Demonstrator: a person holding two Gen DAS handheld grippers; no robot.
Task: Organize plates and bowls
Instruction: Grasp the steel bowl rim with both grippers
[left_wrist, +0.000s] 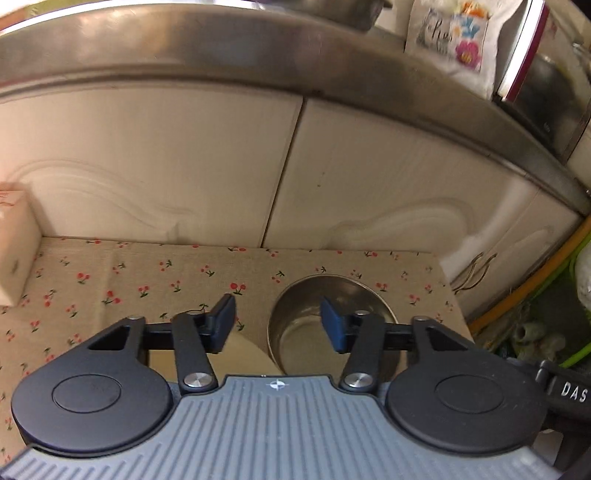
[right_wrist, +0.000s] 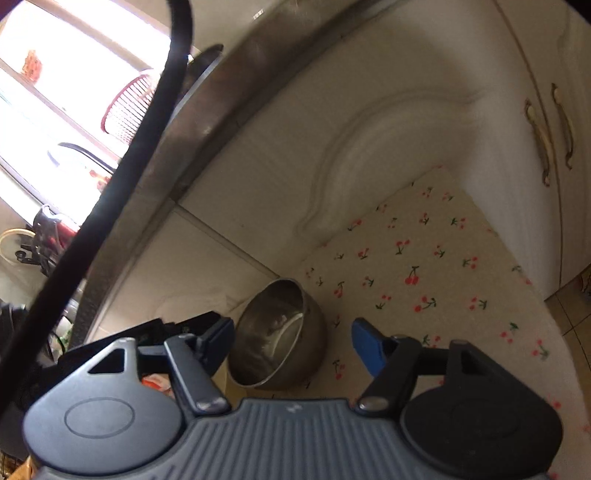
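A steel bowl (left_wrist: 332, 325) stands on a cherry-print cloth (left_wrist: 147, 280) near its right edge, in front of cream cabinet doors. My left gripper (left_wrist: 277, 325) is open above the cloth; its right finger hangs over the bowl, and a cream plate (left_wrist: 243, 354) lies partly under its left finger. In the right wrist view the same steel bowl (right_wrist: 277, 336) sits between the fingers of my open right gripper (right_wrist: 293, 345), a little ahead of them. Neither gripper holds anything.
Cream cabinet doors (left_wrist: 184, 155) under a steel counter edge (left_wrist: 258, 48) stand behind the cloth. A pale box (left_wrist: 14, 251) sits at the cloth's left. A black cable (right_wrist: 122, 155) crosses the right wrist view. Cabinet handles (right_wrist: 546, 140) are to the right.
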